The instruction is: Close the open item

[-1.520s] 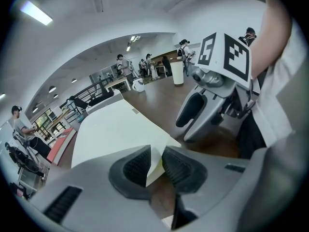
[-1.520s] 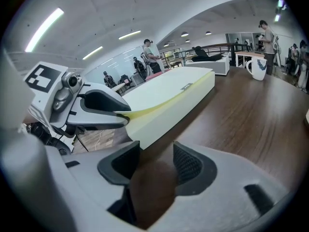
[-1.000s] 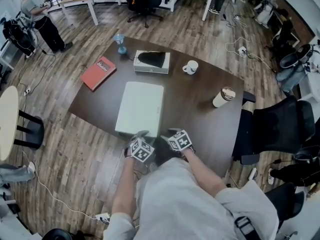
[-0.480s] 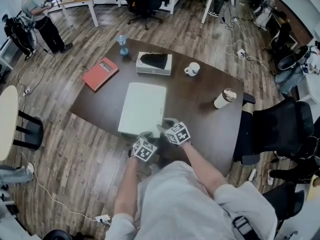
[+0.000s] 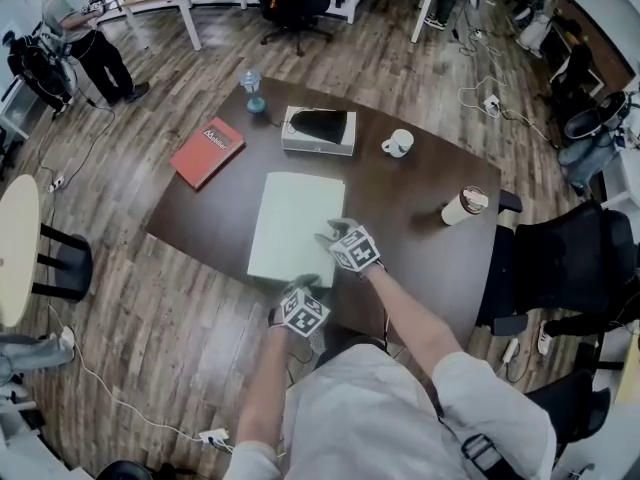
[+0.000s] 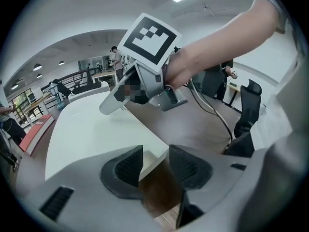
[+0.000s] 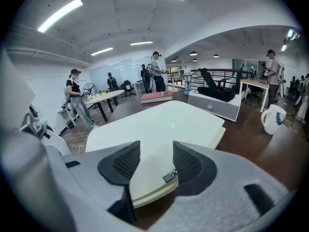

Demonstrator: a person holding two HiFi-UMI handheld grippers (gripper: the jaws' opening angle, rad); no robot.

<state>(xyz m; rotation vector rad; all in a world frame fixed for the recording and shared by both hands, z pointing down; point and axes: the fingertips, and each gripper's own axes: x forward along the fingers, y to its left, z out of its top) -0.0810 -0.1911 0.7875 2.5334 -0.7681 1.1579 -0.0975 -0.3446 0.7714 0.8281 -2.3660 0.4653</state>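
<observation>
A closed white laptop [image 5: 295, 223] lies flat on the dark brown table [image 5: 410, 218]. My left gripper [image 5: 300, 284] stands open at the laptop's near edge; in the left gripper view [image 6: 154, 166] the laptop's near corner [image 6: 91, 134] and bare table show through its gap. My right gripper [image 5: 331, 234] hovers over the laptop's right near part. Its jaws have just been opening, and nothing is pinched between them. In the right gripper view [image 7: 155, 163] the lid [image 7: 159, 127] stretches away below the jaws.
Behind the laptop are a red book [image 5: 207, 148], a blue bottle [image 5: 253, 88], a white box [image 5: 319, 131] with a black thing on it and a white mug [image 5: 398, 144]. A lidded paper cup [image 5: 464, 206] stands at right. A black chair [image 5: 560, 258] is by the table's right side.
My right gripper has moved forward from the table's near edge to over the laptop's right side. The left gripper has stayed at the near edge.
</observation>
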